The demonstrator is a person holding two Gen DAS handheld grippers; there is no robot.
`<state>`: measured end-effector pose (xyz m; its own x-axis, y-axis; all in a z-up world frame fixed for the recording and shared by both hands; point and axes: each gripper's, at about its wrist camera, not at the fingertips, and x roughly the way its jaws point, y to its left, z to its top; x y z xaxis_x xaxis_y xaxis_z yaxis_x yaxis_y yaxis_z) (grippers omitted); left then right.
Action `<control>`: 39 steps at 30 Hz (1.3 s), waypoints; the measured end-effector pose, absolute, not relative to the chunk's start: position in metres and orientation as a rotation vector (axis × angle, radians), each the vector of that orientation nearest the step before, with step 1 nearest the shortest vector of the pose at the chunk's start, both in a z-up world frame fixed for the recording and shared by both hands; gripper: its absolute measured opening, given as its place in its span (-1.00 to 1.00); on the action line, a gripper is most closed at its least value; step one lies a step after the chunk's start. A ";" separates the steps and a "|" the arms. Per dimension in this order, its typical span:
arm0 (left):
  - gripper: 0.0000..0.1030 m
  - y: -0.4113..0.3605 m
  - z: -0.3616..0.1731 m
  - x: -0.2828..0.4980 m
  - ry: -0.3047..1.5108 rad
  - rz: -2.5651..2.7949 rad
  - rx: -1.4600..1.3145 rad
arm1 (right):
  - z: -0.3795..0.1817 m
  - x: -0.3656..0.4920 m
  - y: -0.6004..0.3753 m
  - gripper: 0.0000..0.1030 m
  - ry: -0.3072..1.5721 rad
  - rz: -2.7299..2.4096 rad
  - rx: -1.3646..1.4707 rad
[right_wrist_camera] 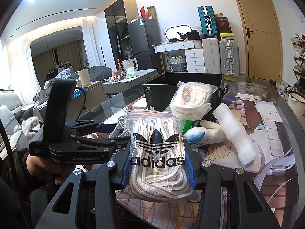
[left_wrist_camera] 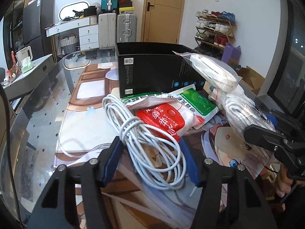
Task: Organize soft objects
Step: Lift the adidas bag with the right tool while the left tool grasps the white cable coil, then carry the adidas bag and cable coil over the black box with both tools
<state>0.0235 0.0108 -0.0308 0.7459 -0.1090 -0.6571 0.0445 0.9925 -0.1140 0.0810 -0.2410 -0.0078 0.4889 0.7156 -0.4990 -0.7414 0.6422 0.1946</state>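
My left gripper (left_wrist_camera: 150,143) is open, its blue-padded fingers on either side of a coiled white cable (left_wrist_camera: 144,139) lying on the printed mat. Behind the cable lie a red and white packet (left_wrist_camera: 167,120) and a green and white packet (left_wrist_camera: 198,101). My right gripper (right_wrist_camera: 158,152) is shut on a clear adidas zip bag of striped laces (right_wrist_camera: 158,152), also seen in the left wrist view (left_wrist_camera: 246,112). A second clear bag of white cloth (right_wrist_camera: 192,101) leans on the rim of the open black box (right_wrist_camera: 158,93), as the left wrist view (left_wrist_camera: 211,70) also shows.
A white foam roll (right_wrist_camera: 236,131) and a white plush toy with a blue patch (right_wrist_camera: 202,135) lie right of the box. The glass table edge (left_wrist_camera: 38,110) curves at the left. Suitcases (left_wrist_camera: 116,26) and a shoe rack (left_wrist_camera: 215,28) stand by the far wall.
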 end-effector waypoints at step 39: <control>0.01 0.050 -0.030 0.033 0.718 -0.026 -0.197 | 0.004 0.070 -0.231 -0.10 0.543 0.968 -0.066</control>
